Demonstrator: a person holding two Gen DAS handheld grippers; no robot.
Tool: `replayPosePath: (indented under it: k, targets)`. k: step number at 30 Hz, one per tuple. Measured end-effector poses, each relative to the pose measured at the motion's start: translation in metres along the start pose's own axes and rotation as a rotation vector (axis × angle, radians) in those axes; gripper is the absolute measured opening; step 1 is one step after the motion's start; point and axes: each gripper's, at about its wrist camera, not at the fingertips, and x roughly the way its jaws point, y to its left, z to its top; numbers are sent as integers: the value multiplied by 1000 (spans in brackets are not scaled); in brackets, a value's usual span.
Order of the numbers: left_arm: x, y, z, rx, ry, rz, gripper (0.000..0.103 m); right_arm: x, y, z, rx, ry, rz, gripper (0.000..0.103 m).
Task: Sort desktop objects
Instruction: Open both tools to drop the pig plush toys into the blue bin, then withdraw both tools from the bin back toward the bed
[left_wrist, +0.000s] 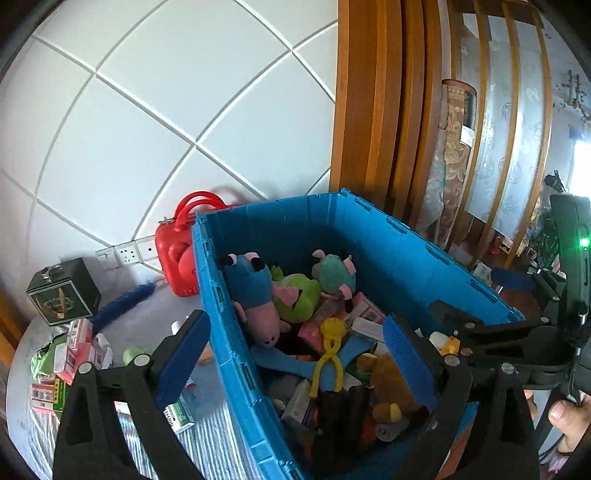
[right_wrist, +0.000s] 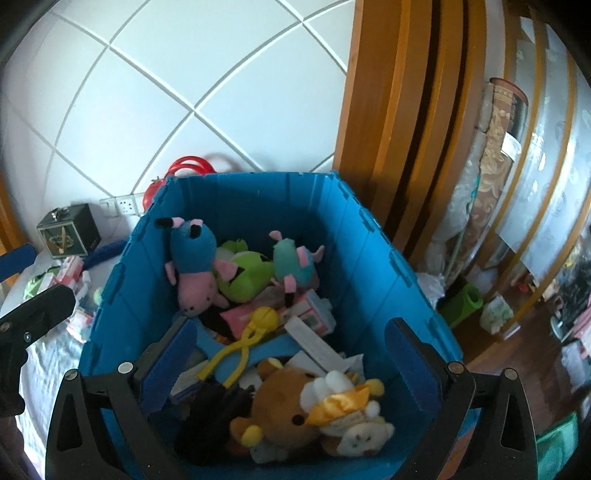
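A blue plastic crate (left_wrist: 221, 310) (right_wrist: 373, 266) stands on the table, holding plush toys, small boxes and a yellow plastic tong toy (left_wrist: 328, 350) (right_wrist: 247, 339). A pink-and-blue pig plush (left_wrist: 255, 295) (right_wrist: 195, 266) and a green plush (right_wrist: 247, 273) lie at the far end; a brown bear plush (right_wrist: 288, 406) lies near. My left gripper (left_wrist: 295, 365) is open and empty, straddling the crate's left wall. My right gripper (right_wrist: 291, 365) is open and empty above the crate's near end; it also shows in the left wrist view (left_wrist: 524, 332).
Left of the crate on the striped cloth lie several pink and green small boxes (left_wrist: 74, 350), a blue brush (left_wrist: 122, 302), a dark green box (left_wrist: 62, 291) and a red case (left_wrist: 177, 254). A tiled wall is behind; a wooden door frame (left_wrist: 369, 110) stands right.
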Motion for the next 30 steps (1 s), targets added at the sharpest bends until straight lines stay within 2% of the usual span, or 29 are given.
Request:
replayPosePath:
  k: [2, 7, 14, 21, 25, 30]
  targets:
    - [-3, 4, -6, -7, 3, -5, 96, -4, 3, -6, 35, -1, -27, 103]
    - [-16, 10, -21, -6, -28, 20, 96, -12, 6, -22, 93, -13, -30, 103]
    - [-43, 35, -37, -49, -76, 0, 96, -21, 23, -36, 148, -22, -43, 103]
    - [-62, 78, -55, -108, -91, 56, 96, -42, 68, -33, 130, -82, -67, 103]
    - [-74, 105, -64, -125, -114, 121, 96, -52, 97, -32, 119, -121, -48, 103]
    - [-87, 140, -73, -156, -138, 145, 96, -61, 137, -27, 100, -165, -13, 103]
